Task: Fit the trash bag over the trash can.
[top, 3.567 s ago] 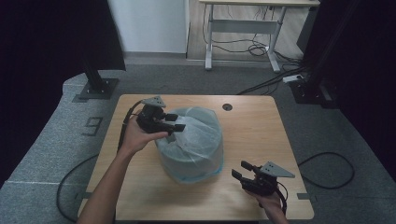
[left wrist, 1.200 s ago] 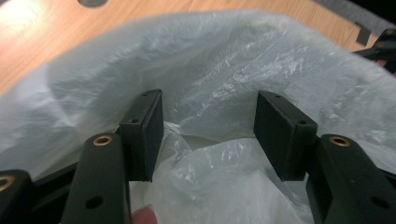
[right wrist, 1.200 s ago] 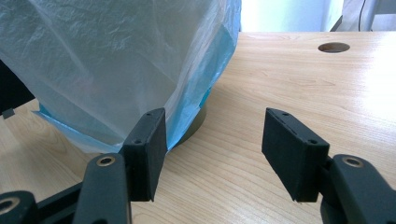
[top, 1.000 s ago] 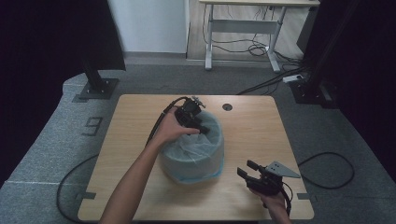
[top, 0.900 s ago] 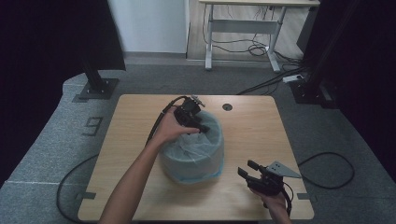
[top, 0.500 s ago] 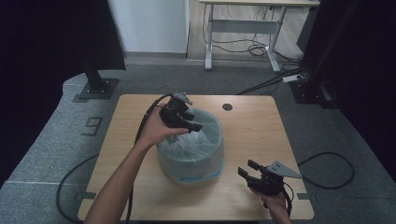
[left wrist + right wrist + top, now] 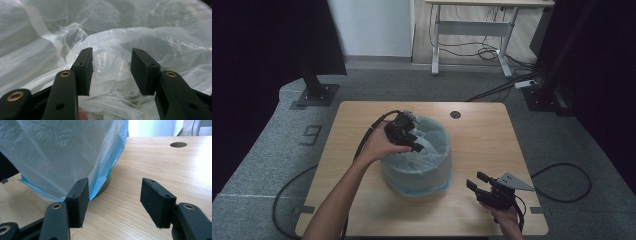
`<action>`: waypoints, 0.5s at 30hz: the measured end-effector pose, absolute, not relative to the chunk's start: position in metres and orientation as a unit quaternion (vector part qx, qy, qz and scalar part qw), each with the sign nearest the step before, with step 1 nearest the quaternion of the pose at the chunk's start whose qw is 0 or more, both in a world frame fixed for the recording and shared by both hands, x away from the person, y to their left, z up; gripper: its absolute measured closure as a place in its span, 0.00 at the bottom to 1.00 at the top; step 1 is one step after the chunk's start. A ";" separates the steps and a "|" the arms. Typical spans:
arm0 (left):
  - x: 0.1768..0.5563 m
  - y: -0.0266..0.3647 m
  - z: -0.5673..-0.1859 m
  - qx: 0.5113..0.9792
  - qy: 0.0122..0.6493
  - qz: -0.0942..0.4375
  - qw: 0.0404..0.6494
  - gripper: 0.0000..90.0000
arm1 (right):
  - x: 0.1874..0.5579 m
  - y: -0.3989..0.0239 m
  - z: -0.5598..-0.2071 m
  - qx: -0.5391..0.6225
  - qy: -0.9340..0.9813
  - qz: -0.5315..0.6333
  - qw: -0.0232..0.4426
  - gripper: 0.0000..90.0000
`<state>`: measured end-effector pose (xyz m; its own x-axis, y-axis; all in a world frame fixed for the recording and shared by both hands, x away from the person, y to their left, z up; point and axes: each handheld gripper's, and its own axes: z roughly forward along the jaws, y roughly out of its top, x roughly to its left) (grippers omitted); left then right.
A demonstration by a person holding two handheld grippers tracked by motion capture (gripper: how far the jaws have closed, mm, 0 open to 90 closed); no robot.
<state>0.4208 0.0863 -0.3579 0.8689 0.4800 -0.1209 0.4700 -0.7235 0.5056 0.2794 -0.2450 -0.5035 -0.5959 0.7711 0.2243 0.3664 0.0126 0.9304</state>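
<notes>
While the right gripper (image 7: pixel 482 185) waits parted near the table's (image 7: pixel 482 135) front edge, the left gripper (image 7: pixel 412 142) has shifted to the bin's (image 7: pixel 412 185) left rim, jaws just narrowing around the bag liner (image 7: pixel 112 65), not yet pinching, likely tucking it.

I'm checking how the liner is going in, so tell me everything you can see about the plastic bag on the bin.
The plastic bag is thin, translucent, whitish-blue and heavily crinkled. It is draped over a round bin near the middle of the wooden table, its skirt hanging down the outside almost to the tabletop, its mouth open upward. Loose folds bunch inside. The left gripper reaches in at the near-left rim, its jaws just closing, film between the fingers but not yet pinched.
</notes>
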 end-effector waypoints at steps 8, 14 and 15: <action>0.426 0.081 -0.365 0.931 0.268 0.003 0.249 0.54 | 0.279 -0.247 -0.503 0.413 0.688 0.569 0.179 0.44; 0.419 0.087 -0.355 0.923 0.265 0.005 0.280 0.52 | 0.279 -0.246 -0.503 0.412 0.688 0.570 0.179 0.44; 0.417 0.089 -0.352 0.921 0.263 0.006 0.288 0.52 | 0.279 -0.246 -0.503 0.412 0.688 0.570 0.179 0.44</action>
